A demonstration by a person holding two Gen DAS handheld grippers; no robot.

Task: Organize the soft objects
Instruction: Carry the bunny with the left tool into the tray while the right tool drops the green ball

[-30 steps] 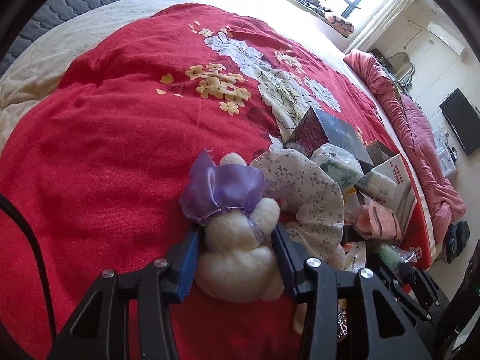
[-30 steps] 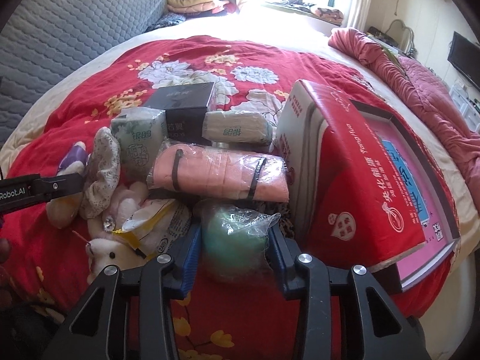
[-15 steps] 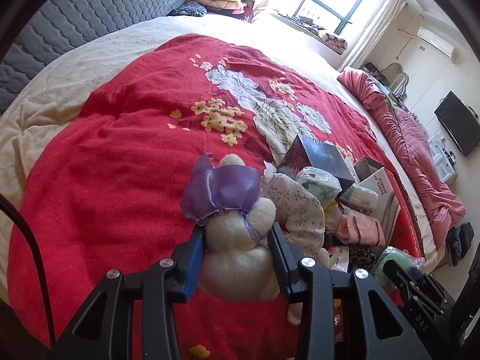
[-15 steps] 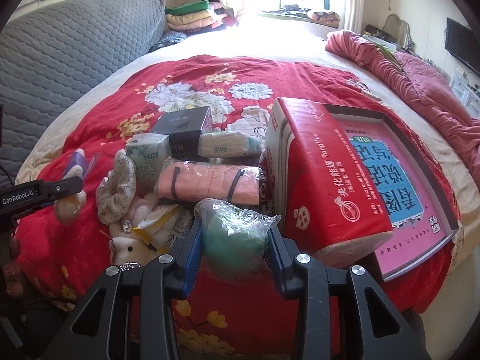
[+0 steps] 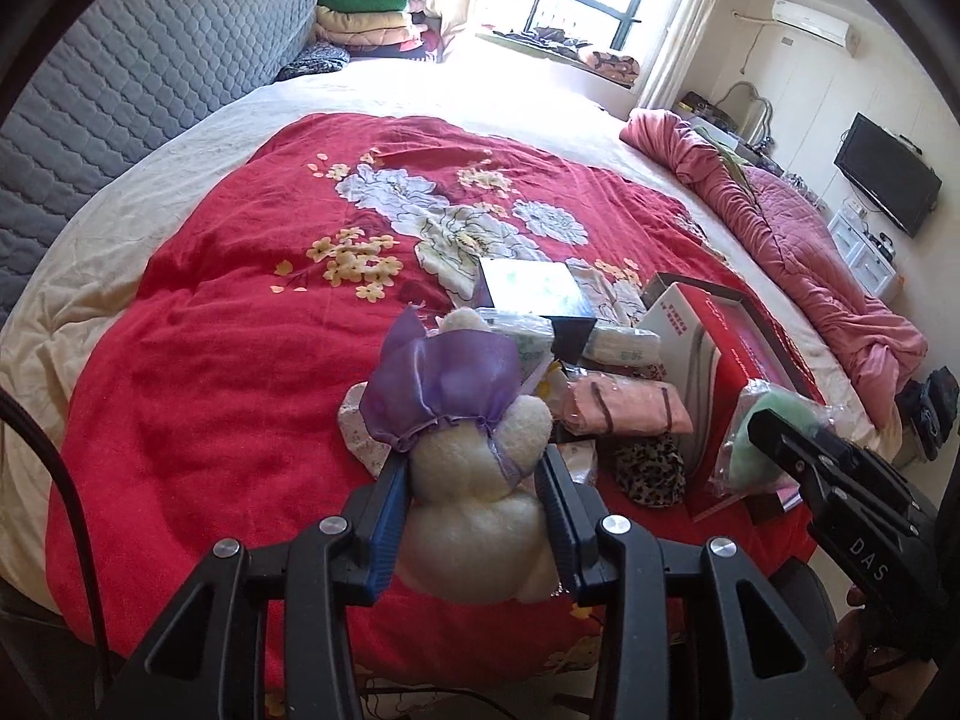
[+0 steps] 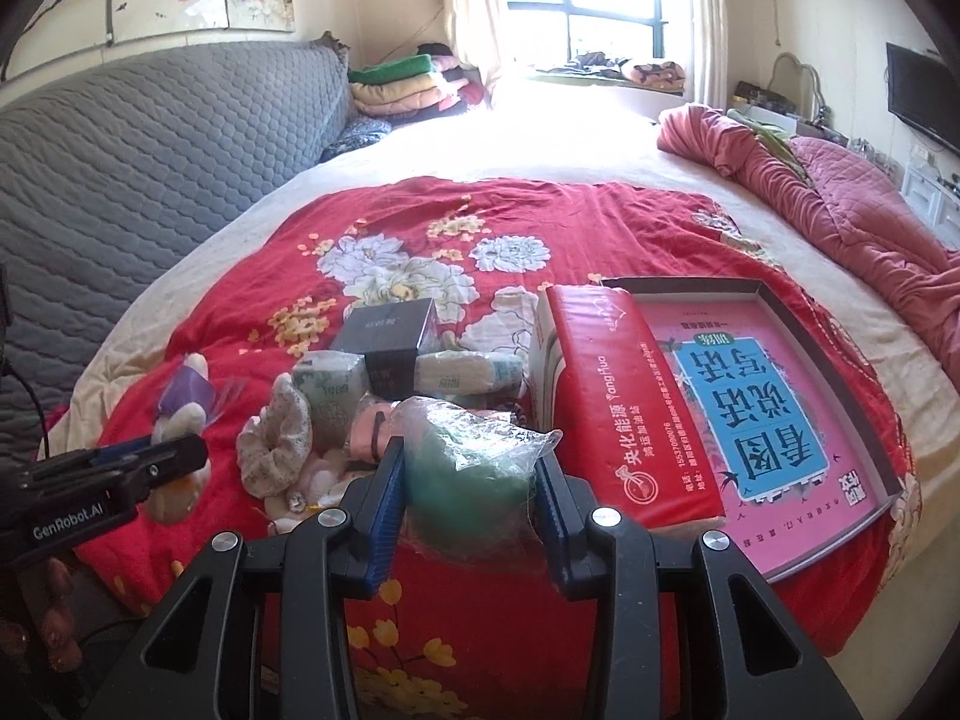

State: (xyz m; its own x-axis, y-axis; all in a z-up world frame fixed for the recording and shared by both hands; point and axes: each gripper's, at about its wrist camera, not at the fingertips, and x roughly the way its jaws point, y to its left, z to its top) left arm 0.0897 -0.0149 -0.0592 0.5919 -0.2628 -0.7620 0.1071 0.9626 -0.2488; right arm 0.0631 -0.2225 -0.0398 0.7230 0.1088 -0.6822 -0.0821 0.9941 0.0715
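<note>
My left gripper is shut on a cream plush toy with a purple bow, held up above the red bedspread. My right gripper is shut on a green soft ball in a clear plastic bag, also lifted off the bed. In the left wrist view the bagged ball and the right gripper's finger show at the right. In the right wrist view the plush toy shows at the left. A pile of soft items lies between them: a floral fabric piece, a pink wrapped bundle, tissue packs.
A red carton leans on an open box with a pink printed sheet at the right. A black box stands behind the pile. A leopard-print item lies by the carton. A pink quilt and grey headboard border the bed.
Both grippers have risen with their loads, so more of the bed and room shows. The plush toy and the bagged ball have come up off the bedspread.
</note>
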